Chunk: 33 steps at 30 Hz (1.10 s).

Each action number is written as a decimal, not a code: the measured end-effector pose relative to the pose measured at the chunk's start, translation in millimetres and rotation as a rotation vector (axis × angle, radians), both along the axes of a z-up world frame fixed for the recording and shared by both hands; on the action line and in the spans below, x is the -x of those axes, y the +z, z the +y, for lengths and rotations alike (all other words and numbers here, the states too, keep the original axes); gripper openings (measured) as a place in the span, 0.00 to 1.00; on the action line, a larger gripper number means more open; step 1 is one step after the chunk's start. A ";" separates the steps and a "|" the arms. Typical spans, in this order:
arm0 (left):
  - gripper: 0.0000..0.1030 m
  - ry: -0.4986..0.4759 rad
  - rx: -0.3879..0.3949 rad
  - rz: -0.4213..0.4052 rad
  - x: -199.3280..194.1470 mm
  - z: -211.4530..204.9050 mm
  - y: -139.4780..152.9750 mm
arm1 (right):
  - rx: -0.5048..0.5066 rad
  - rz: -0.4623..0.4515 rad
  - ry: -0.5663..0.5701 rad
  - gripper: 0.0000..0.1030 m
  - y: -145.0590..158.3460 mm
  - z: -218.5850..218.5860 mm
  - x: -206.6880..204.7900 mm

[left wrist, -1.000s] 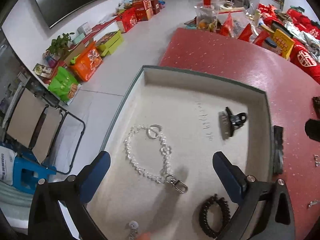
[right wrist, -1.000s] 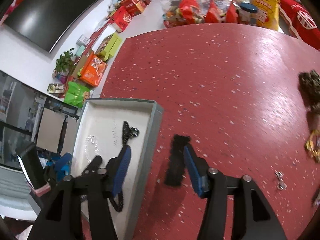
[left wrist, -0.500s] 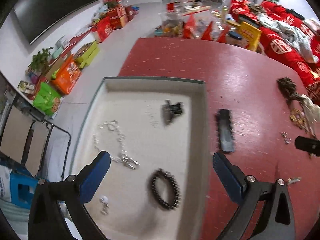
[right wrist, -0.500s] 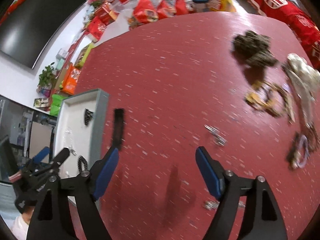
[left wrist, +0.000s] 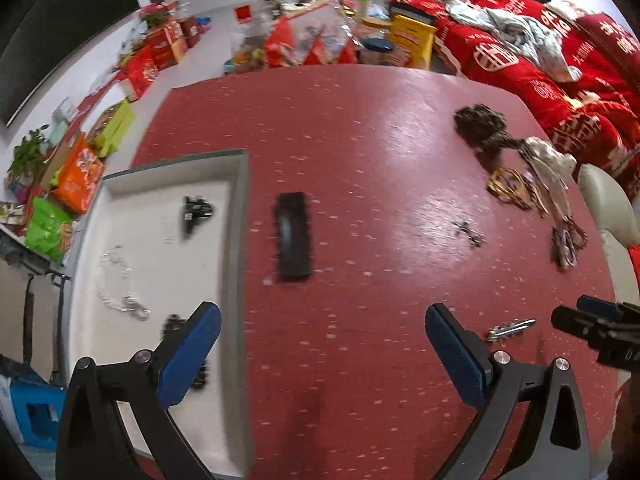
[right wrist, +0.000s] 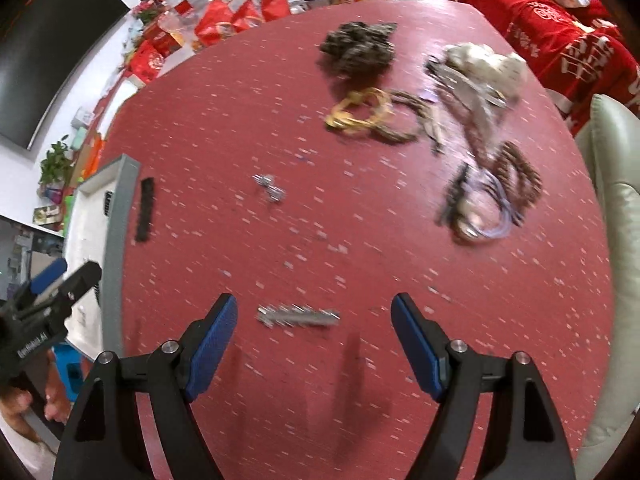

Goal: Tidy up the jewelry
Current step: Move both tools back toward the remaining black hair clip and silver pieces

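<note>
A grey-rimmed white tray (left wrist: 240, 216) (right wrist: 118, 208) lies at the left of the red table and holds a silver chain bracelet (left wrist: 116, 284), a black clip (left wrist: 194, 210) and a black coil band (left wrist: 176, 326). A black comb clip (left wrist: 294, 240) (right wrist: 145, 208) lies just right of the tray. My left gripper (left wrist: 320, 352) is open and empty over the table by the tray's edge. My right gripper (right wrist: 312, 344) is open and empty just behind a silver hair clip (right wrist: 298, 316) (left wrist: 510, 328). A small silver piece (right wrist: 270, 188) (left wrist: 470, 234) lies mid-table.
A pile of jewelry lies at the table's far right: a dark beaded bunch (right wrist: 356, 46), gold bangles (right wrist: 360, 114), a pale bundle (right wrist: 484, 66) and purple and brown bracelets (right wrist: 492, 200). A cream chair (right wrist: 616, 208) stands at the right edge. Boxes and red bags line the floor beyond.
Both grippers swung right, away from the tray and out over the red table. The right gripper now faces the silver hair clip and the jewelry pile. Both stay open.
</note>
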<state>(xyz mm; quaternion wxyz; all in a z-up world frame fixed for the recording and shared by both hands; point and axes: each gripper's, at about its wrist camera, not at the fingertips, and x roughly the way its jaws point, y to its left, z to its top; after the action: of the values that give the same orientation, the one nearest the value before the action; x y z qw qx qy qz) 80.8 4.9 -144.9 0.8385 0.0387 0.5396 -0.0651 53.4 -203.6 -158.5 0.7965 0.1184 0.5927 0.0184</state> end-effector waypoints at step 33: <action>0.89 -0.050 0.030 0.048 -62.4 -133.5 -59.3 | 0.063 -0.082 -0.016 0.76 -23.2 -84.7 -31.5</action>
<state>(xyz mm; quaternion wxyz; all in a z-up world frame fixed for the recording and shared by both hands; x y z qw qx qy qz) 143.2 -128.6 -204.2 0.8238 0.0382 0.5576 -0.0951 84.9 -288.3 -181.7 0.8236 0.0974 0.5588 -0.0018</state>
